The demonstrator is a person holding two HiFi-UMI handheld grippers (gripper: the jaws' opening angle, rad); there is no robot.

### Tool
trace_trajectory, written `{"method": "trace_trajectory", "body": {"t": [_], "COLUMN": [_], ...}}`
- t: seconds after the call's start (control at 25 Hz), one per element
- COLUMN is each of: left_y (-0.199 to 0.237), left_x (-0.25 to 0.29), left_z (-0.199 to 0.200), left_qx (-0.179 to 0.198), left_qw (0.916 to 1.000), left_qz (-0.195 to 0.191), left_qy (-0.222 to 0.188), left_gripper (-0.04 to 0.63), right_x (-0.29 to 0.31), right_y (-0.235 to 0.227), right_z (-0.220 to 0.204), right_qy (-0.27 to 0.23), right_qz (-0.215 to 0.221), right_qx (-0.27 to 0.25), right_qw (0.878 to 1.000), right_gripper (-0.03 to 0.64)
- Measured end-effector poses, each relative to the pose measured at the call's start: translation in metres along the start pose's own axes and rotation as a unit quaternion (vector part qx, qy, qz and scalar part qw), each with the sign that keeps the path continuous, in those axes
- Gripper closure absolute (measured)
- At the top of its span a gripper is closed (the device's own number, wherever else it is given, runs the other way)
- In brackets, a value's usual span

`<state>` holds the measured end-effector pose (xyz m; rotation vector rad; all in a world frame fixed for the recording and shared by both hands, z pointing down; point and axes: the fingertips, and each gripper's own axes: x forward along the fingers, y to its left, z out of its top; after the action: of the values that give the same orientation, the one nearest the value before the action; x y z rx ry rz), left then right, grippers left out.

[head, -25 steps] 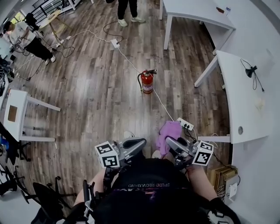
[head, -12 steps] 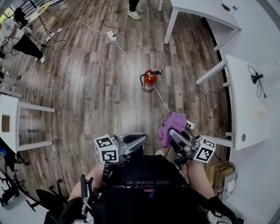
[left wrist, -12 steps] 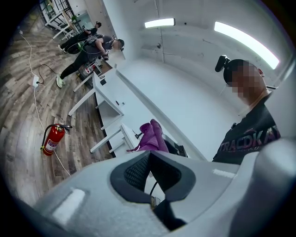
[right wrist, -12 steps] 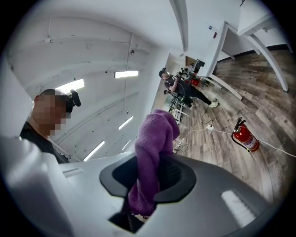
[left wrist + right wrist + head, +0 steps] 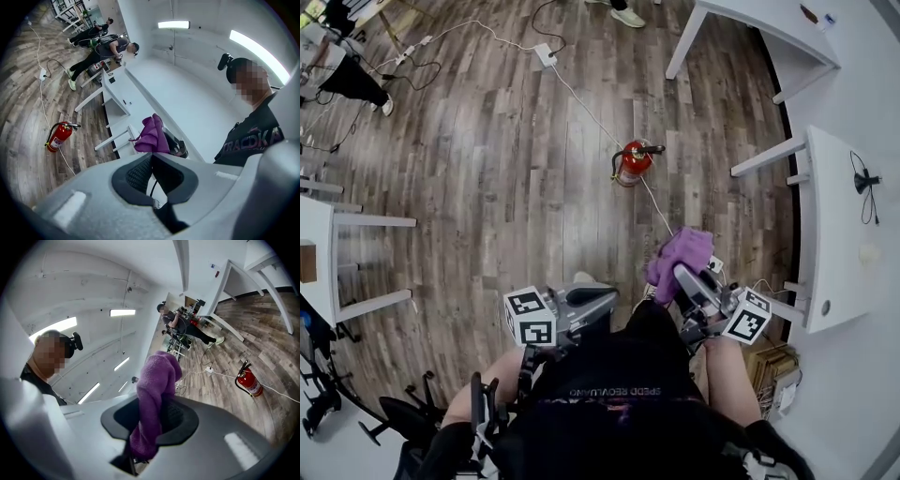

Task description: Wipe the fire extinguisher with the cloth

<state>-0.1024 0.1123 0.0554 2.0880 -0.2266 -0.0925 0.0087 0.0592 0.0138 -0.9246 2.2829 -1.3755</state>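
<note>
Cloth (image 5: 154, 394), purple and fleecy, is pinched between the jaws of the right gripper (image 5: 158, 405). Its upper part rises above the jaw tips in a rounded bunch, and its lower end hangs down into the hollow behind them. In the head view the bunch covers the tips of that gripper, which is held low in front of the person's body on their right.

The left gripper (image 5: 150, 157) is closed on nothing: its jaw tips meet, with only the dark hollow behind them (no fabric, no other object in there). It is held beside the right one, the two grippers near each other but not touching.

The extinguisher (image 5: 635, 162) stands upright on the wood floor (image 5: 487, 187) ahead of the person, well apart from both grippers and from the cloth. It is red, with a black handle and hose at the top. A white cable (image 5: 581, 98) runs across the floor from a power strip (image 5: 547, 56) and passes close by its base. White tables (image 5: 834, 234) line the right side of the head view. Both gripper views show the extinguisher small in the background, with other people further off near more tables.
</note>
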Motion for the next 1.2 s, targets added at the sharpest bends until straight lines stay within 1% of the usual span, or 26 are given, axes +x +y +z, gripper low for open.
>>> {"method": "trace_trajectory", "body": {"t": [0.16, 0.32, 0.44, 0.6, 0.84, 0.92, 1.04, 1.12, 1.2], "left_y": [0.009, 0.017, 0.023, 0.036, 0.081, 0.099, 0.124, 0.145, 0.167], "left_x": [0.008, 0.027, 0.051, 0.086, 0.128, 0.138, 0.152, 0.161, 0.169], "left_z": [0.003, -0.002, -0.015, -0.034, -0.063, -0.068, -0.08, -0.086, -0.093], "left_qx": [0.003, -0.005, -0.009, -0.029, -0.037, -0.042, -0.047, -0.035, -0.009], "left_qw": [0.9998, 0.9993, 0.9989, 0.9983, 0.9979, 0.9978, 0.9983, 0.999, 0.9995], "left_qz": [0.018, 0.038, 0.046, 0.05, 0.054, 0.05, 0.035, 0.028, 0.023], "left_qy": [0.004, -0.001, -0.002, 0.004, -0.004, -0.007, 0.001, 0.006, 0.019], "left_gripper": [0.597, 0.597, 0.597, 0.597, 0.597, 0.597, 0.597, 0.597, 0.597], "right_x": [0.007, 0.012, 0.015, 0.022, 0.039, 0.05, 0.062, 0.067, 0.073], "right_y": [-0.026, -0.054, -0.076, -0.115, -0.191, -0.218, -0.256, -0.282, -0.31], "right_z": [0.013, 0.028, 0.041, 0.055, 0.062, 0.064, 0.069, 0.071, 0.07], "right_qy": [0.007, 0.029, 0.051, 0.079, 0.11, 0.112, 0.099, 0.085, 0.07], "right_qz": [-0.002, 0.005, 0.013, 0.014, 0.005, -0.001, -0.017, -0.025, -0.029], "right_qx": [0.011, 0.023, 0.027, 0.032, 0.029, 0.022, 0.009, -0.001, -0.01], "right_qw": [1.0, 0.999, 0.998, 0.996, 0.993, 0.993, 0.995, 0.996, 0.997], "right_gripper": [0.528, 0.528, 0.527, 0.528, 0.528, 0.528, 0.528, 0.528, 0.528]}}
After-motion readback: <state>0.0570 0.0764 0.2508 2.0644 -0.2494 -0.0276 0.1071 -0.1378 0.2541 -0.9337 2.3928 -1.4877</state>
